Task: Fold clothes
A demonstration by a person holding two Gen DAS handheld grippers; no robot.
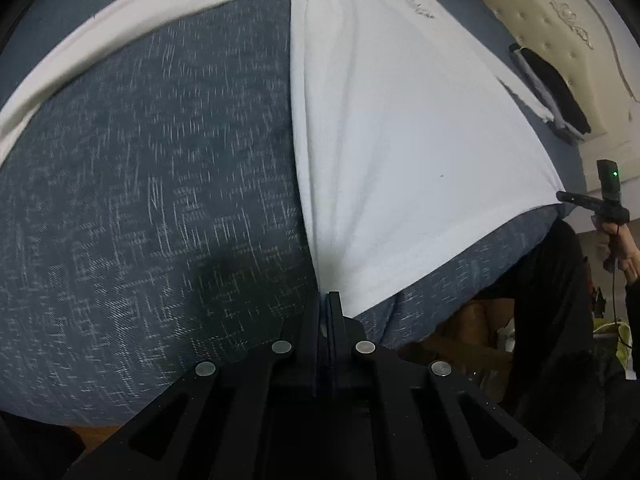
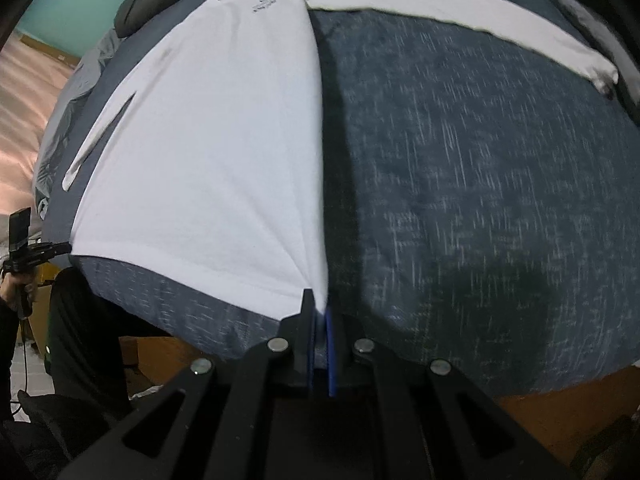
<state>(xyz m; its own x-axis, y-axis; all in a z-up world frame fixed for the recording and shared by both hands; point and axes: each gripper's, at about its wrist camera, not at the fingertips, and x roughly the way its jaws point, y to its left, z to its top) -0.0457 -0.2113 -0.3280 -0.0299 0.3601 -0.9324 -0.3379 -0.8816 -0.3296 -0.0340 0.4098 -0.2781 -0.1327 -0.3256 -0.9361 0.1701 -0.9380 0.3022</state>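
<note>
A white long-sleeved shirt (image 1: 400,128) is being kept spread flat on a bed covered in blue-grey woven fabric (image 1: 140,200). Its bottom hem is lying near the bed's near edge. The hem corner seen in the left wrist view is being pinched by the left gripper (image 1: 327,300), whose jaws are closed on the cloth. The opposite hem corner is being clamped by the right gripper (image 2: 318,308), also closed on the shirt, with folds of fabric radiating from each pinch. One sleeve (image 2: 460,8) is being shown stretched out sideways across the bedcover; the other sleeve (image 2: 100,136) is lying alongside the body. A padded cream headboard (image 1: 560,40) is being seen beyond the shirt.
</note>
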